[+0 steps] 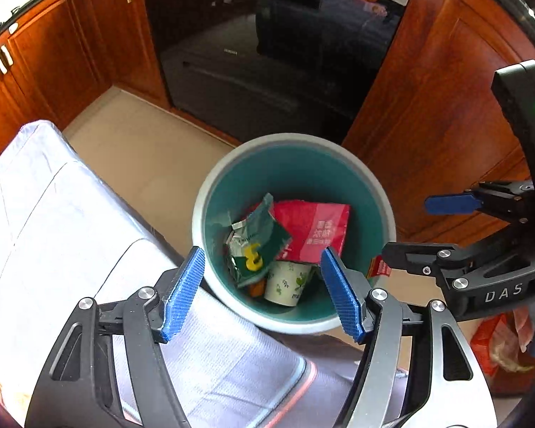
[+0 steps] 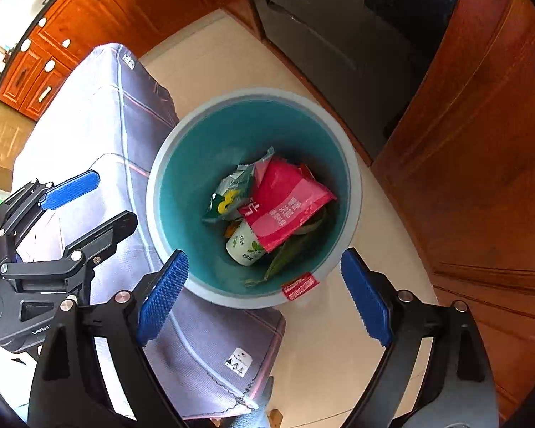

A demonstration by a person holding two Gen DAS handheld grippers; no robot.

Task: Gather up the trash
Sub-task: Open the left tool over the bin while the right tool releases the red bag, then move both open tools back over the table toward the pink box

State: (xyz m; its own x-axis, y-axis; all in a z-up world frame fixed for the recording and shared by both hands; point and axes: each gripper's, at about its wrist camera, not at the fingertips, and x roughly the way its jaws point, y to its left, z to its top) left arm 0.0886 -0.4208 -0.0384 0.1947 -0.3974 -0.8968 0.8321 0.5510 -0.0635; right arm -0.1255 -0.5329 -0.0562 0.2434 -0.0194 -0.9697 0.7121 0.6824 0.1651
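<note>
Looking down from above, both views centre on a round bin (image 1: 210,192) with a pale rim and teal inside, standing on a beige tiled floor (image 1: 139,149).

At far left, a cloth-covered counter (image 1: 53,214) runs up to the bin and seems to touch its rim. The left claw (image 1: 262,294) hovers over the bin's near edge, spread wide and holding nothing.

Inside the bin lies the trash. A crumpled green wrapper (image 1: 256,239) sits leftmost, light and soft, likely to fold under a pinch; a raised corner would be the best hold. Beside it a red pouch (image 1: 314,228) lies flat on top, thin and probably slippery; take it by an edge. Under both rests a paper cup (image 1: 289,283) on its side, light and easily crushed, best gripped gently across its rim. The right view also shows green leaves (image 2: 292,249) beneath the pouch, limp and flimsy.

A red label (image 2: 299,287) is stuck on the near rim. The right claw (image 2: 264,297) hangs above that rim, also spread wide and empty.

To the right, open floor curves round the bin before wooden cabinets (image 1: 428,89) and a dark oven door (image 1: 267,53) close in behind. More red packaging (image 1: 488,342) lies low at the right, partly hidden. Room is free above the bin; the counter crowds its left side.
</note>
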